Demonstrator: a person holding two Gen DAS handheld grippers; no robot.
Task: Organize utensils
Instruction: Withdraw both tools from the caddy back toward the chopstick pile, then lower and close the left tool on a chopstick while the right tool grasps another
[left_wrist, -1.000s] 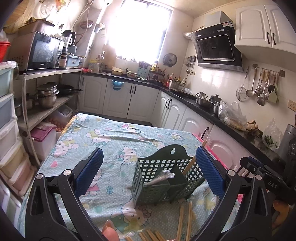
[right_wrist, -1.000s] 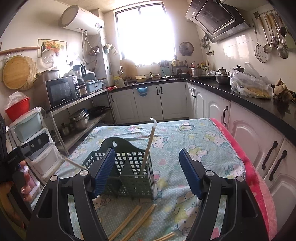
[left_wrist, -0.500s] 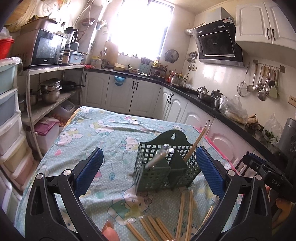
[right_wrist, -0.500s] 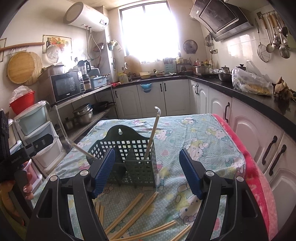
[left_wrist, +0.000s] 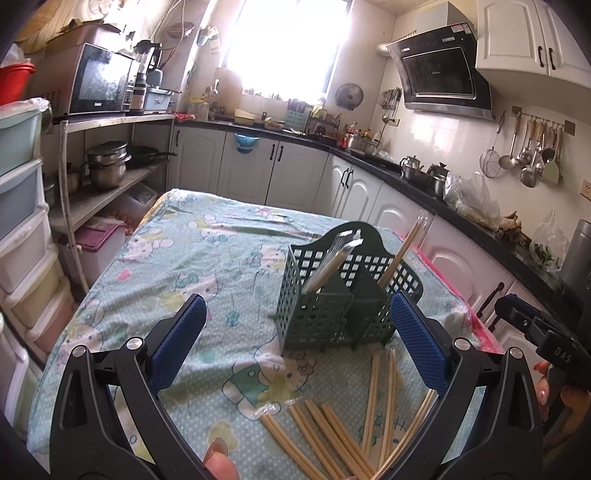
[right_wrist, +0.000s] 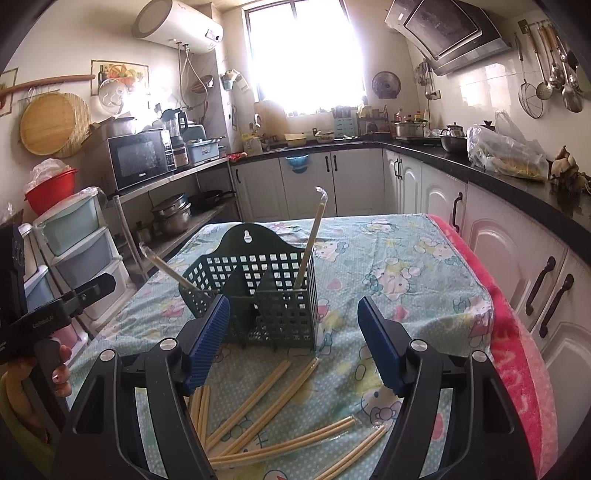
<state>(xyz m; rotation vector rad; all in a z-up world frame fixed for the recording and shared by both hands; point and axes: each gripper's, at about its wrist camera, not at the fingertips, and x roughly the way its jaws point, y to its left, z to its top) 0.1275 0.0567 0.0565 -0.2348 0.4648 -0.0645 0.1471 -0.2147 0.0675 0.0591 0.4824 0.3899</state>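
A dark green slotted utensil basket (left_wrist: 332, 306) (right_wrist: 266, 291) stands upright on the table. Wrapped chopstick pairs lean out of it: one (right_wrist: 312, 240) in the right compartment, another (right_wrist: 166, 266) tilted out to the left. Several more pale wooden chopsticks (left_wrist: 332, 435) (right_wrist: 266, 402) lie loose on the cloth in front of the basket. My left gripper (left_wrist: 297, 306) hangs open above the near cloth, short of the basket. My right gripper (right_wrist: 293, 306) is open too, just before the basket and over the loose chopsticks. Neither holds anything.
The table wears a light green cartoon-print cloth (left_wrist: 184, 258) with a pink edge (right_wrist: 517, 350) on the right. White kitchen cabinets (right_wrist: 498, 240) run close along the right, plastic drawers (left_wrist: 22, 240) and a metal shelf (left_wrist: 110, 184) along the left.
Both grippers have sunk and tipped downward, so the basket sits higher in both views and many more loose chopsticks show below. Jaws stay as wide as before.
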